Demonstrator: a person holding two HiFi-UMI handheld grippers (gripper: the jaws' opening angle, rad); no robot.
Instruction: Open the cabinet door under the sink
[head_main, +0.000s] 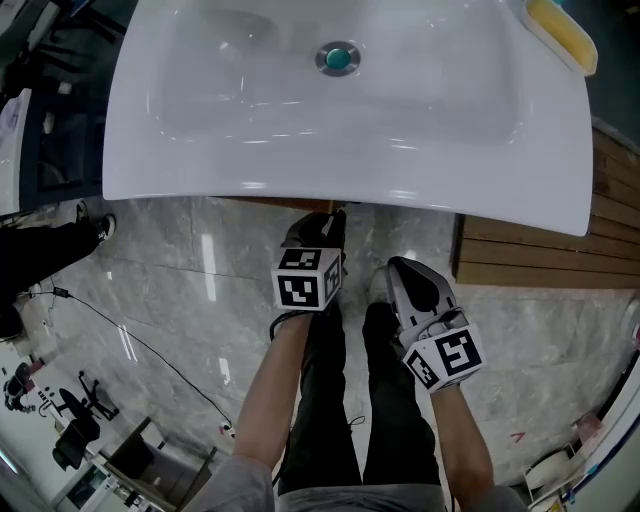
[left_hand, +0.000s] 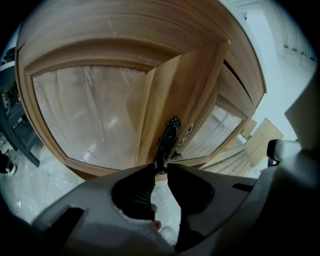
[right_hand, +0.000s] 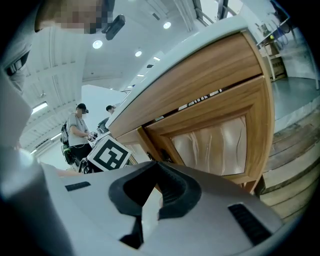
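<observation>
Below the white sink the wooden cabinet has two doors with frosted panels. The left door seems swung a little outward at its handle edge. Its ornate black handle hangs on the inner stile. My left gripper is shut on the handle's lower end; in the head view this left gripper reaches under the sink's front rim. My right gripper is shut on nothing and hangs back from the right door. In the head view the right gripper is nearer my legs.
A slatted wooden platform lies on the marble floor right of the cabinet. A yellow sponge sits on the sink's far right corner. People stand in the background on the left. A cable runs over the floor.
</observation>
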